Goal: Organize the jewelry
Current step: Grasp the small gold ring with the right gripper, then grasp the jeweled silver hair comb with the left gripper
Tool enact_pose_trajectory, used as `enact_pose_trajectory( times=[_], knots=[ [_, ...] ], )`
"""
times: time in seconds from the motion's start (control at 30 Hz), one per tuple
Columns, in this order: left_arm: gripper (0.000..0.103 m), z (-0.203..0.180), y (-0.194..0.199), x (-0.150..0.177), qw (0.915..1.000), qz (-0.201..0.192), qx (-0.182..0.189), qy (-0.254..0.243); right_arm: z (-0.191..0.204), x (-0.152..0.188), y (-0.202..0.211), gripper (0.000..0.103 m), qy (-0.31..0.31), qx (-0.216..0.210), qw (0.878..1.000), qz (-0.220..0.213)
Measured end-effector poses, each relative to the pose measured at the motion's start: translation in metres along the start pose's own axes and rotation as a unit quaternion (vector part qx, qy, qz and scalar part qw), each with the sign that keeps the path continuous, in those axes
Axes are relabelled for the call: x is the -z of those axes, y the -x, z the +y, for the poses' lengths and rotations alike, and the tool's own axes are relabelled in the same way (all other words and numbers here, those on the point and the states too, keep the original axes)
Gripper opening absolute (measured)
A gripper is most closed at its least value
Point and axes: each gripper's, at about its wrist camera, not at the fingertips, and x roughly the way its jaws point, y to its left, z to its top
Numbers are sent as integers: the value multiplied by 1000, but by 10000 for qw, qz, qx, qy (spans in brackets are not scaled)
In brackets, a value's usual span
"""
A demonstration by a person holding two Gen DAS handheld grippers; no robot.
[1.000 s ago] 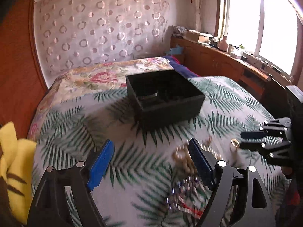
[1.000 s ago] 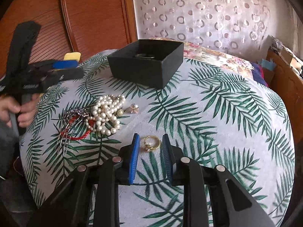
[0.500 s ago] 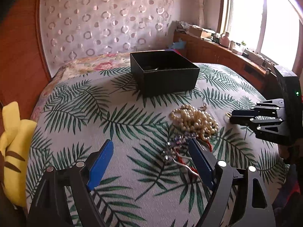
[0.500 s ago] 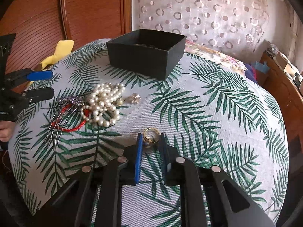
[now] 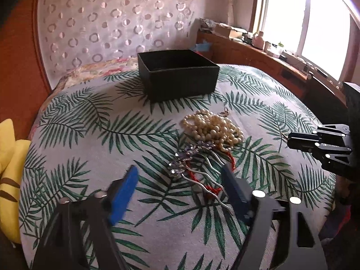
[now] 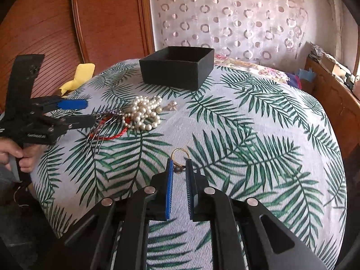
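Narrowed since earlier, right claw [image 6: 178, 165] pinches upright gold ring [image 6: 179, 155]; left claw [image 5: 180, 178] stays spread.

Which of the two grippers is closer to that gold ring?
Right. The right gripper has its fingers closed on the gold ring. The left gripper is off to the side, open, by the hair comb and pearls.

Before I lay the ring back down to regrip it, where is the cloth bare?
Bare cloth lies right of the gold ring, out to the bed's edge, and between ring and black box. The left is crowded: pearls, hair comb and red cord, with the left gripper over them.
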Motion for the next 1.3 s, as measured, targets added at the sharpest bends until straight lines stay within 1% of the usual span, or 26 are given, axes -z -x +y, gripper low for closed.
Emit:
enact_pose_trajectory(
  times=[0.07, 0.17, 0.37, 0.43, 0.57, 0.6, 0.7, 0.73, 0.83, 0.93, 1.0, 1.03, 1.3],
  knots=[
    [55, -1, -4, -2, 10000, 48, 49, -20, 1, 3, -1, 12, -25, -30, 10000, -19],
    [51, -2, -9, -4, 9999, 110, 58, -45, 1, 4, -1, 12, -43, -56, 10000, -48],
    [50, 5, -18, -11, 9998, 220, -22, 2, 2, 5, -1, 12, -29, -85, 9999, -96],
    [50, 7, -23, -13, 9995, 294, 24, 60, 1, 5, -1, 12, -51, -107, 9999, -115],
    [50, 7, -26, -15, 9995, 306, 29, 47, -2, 5, 0, 12, -137, -175, 9996, -152],
    [48, 7, -27, -15, 9995, 303, 52, 57, -2, 6, 0, 12, -140, -182, 9996, -158],
    [31, 7, -26, -16, 9993, 290, 216, 88, -2, 6, 0, 12, -120, -192, 9996, -169],
    [28, 6, -25, -16, 9993, 282, 234, 79, -3, 6, 0, 12, -121, -199, 9996, -173],
    [27, 4, -23, -12, 9995, 253, 209, 21, -3, 6, 0, 12, -128, -216, 9995, -188],
    [26, 7, -18, -7, 9994, 248, 208, 115, -3, 6, 0, 12, -125, -206, 9995, -188],
    [21, 10, -13, -6, 9995, 211, 160, 147, -3, 6, 0, 12, -124, -209, 9995, -187],
    [21, 12, -11, -6, 9996, 187, 146, 177, -3, 6, 0, 12, -122, -207, 9995, -183],
    [20, 23, 5, -6, 9996, -13, -37, 287, -3, 6, 0, 12, -129, -192, 9996, -187]
  ],
)
